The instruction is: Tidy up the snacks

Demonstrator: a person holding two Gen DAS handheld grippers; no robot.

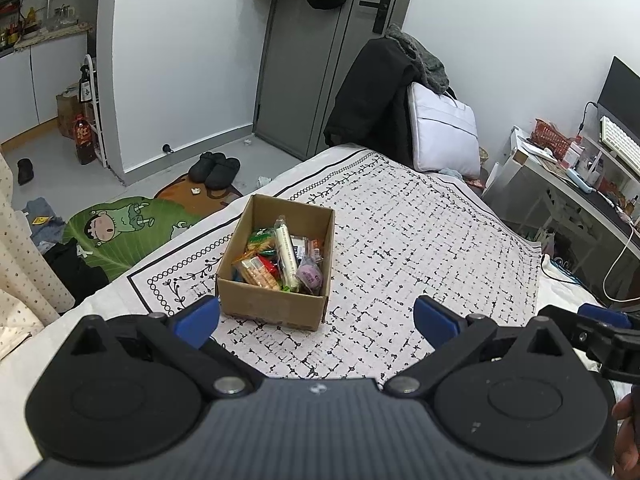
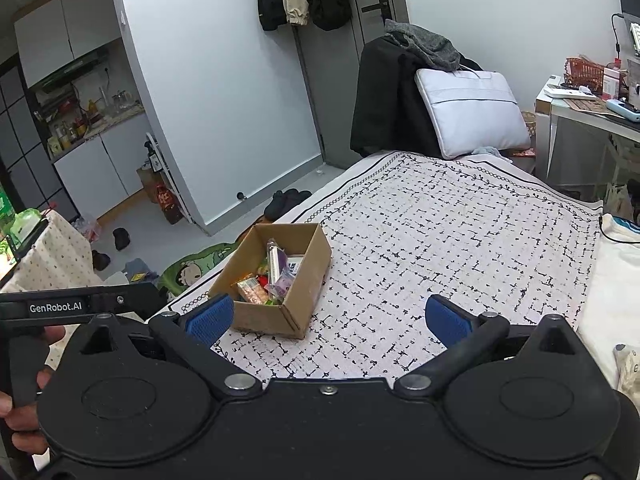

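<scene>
An open cardboard box [image 1: 276, 304] [image 2: 304, 292] stands on a patterned cloth [image 1: 420, 248] [image 2: 460, 240] that covers the bed. Inside lie several snack packets [image 1: 280, 260] [image 2: 272, 280], among them a long white pack and a purple one. My left gripper [image 1: 316, 320] hovers just in front of the box, open, with nothing between its blue pads. My right gripper [image 2: 330, 320] is open too and holds nothing; the box sits ahead of its left finger. The right gripper's tip [image 1: 600, 320] shows at the right edge of the left wrist view.
A chair draped with dark coats [image 1: 376, 96] and a pale laptop bag [image 1: 444, 132] stand at the bed's far end. A cluttered desk [image 1: 580, 176] lies to the right. Slippers [image 1: 216, 168] and a cartoon mat [image 1: 120, 232] are on the floor at left.
</scene>
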